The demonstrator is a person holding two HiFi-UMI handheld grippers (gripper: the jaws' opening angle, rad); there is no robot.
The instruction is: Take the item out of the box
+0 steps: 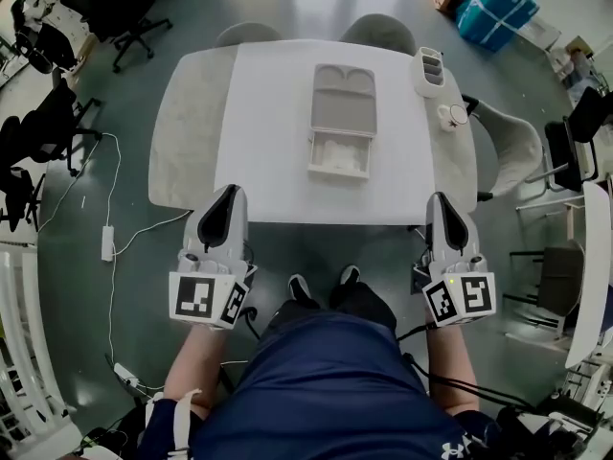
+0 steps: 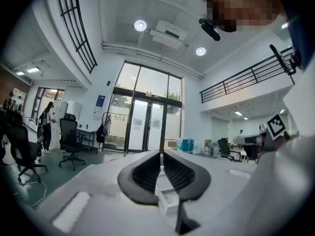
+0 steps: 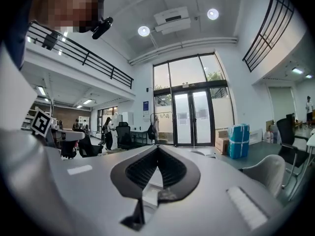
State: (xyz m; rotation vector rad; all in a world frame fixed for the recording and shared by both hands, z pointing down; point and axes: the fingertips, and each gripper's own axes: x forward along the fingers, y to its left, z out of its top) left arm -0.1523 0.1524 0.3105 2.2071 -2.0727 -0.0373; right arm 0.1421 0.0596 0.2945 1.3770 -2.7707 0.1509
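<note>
An open pale box [image 1: 342, 113] lies in the middle of the white table [image 1: 268, 161], its lid folded back away from me. The near half holds a white item [image 1: 338, 152]. My left gripper [image 1: 230, 194] hovers at the table's near edge, left of the box, jaws shut on nothing. My right gripper [image 1: 442, 199] hangs at the near right corner, also shut and empty. In the left gripper view the shut left gripper [image 2: 161, 154] points level at the box [image 2: 167, 200]. In the right gripper view, the box [image 3: 150, 193] shows low behind the shut right gripper [image 3: 157, 149].
A white ribbed container [image 1: 430, 70] and a small round object [image 1: 452, 115] sit at the table's far right. Grey chairs [image 1: 378, 32] stand behind the table and one [image 1: 512, 142] at its right. A cable and power strip [image 1: 107, 242] lie on the floor to the left.
</note>
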